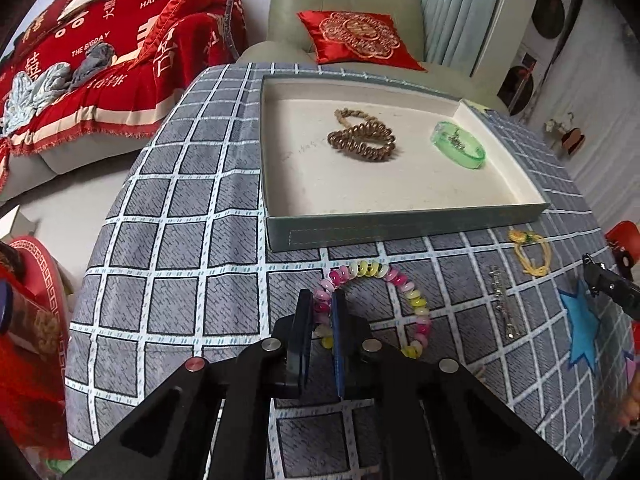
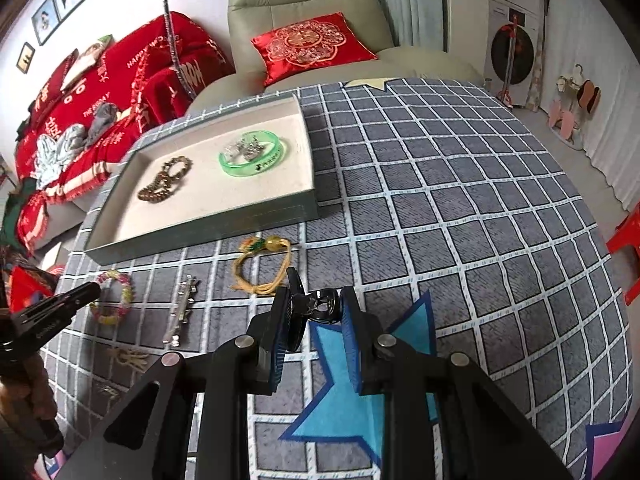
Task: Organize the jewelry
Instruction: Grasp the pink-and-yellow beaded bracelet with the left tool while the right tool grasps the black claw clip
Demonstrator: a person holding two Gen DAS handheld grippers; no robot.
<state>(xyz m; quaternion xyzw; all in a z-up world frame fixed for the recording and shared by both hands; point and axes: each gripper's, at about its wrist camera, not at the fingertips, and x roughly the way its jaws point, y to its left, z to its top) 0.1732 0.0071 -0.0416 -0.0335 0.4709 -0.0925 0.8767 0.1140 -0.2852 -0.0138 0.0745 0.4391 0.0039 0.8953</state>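
Behind the table, a red wedding throw (image 1: 100, 60) covers a sofa at the left, and a pale green armchair (image 1: 340, 4) with a red embroidered cushion (image 1: 356, 36) stands at the far edge; framed pictures (image 2: 60, 0) hang on the wall, and a front-loading washing machine (image 2: 516, 56) sits off to the right. A grey cloth with a white grid (image 1: 180, 240) covers the whole table, with a blue star patch (image 2: 344, 384) sewn near the front. On the cloth lies a shallow grey-green tray (image 1: 400, 230) with a cream lining, holding a bronze coiled hair tie (image 1: 360, 140) and, well apart from it, a green bangle (image 1: 460, 144) with small silvery pieces inside its ring. In front of the tray, on the cloth, lie a yellow cord bracelet (image 2: 262, 268), a silver hair clip (image 2: 182, 308) and a pastel bead bracelet (image 1: 380, 304). The left gripper (image 1: 322, 312) has its jaws drawn close on the near-left arc of the bead bracelet, which rests on the cloth. The right gripper (image 2: 314, 308) has its jaws clamped on a small black clip (image 2: 316, 304) over the star patch, just beside the yellow cord bracelet.
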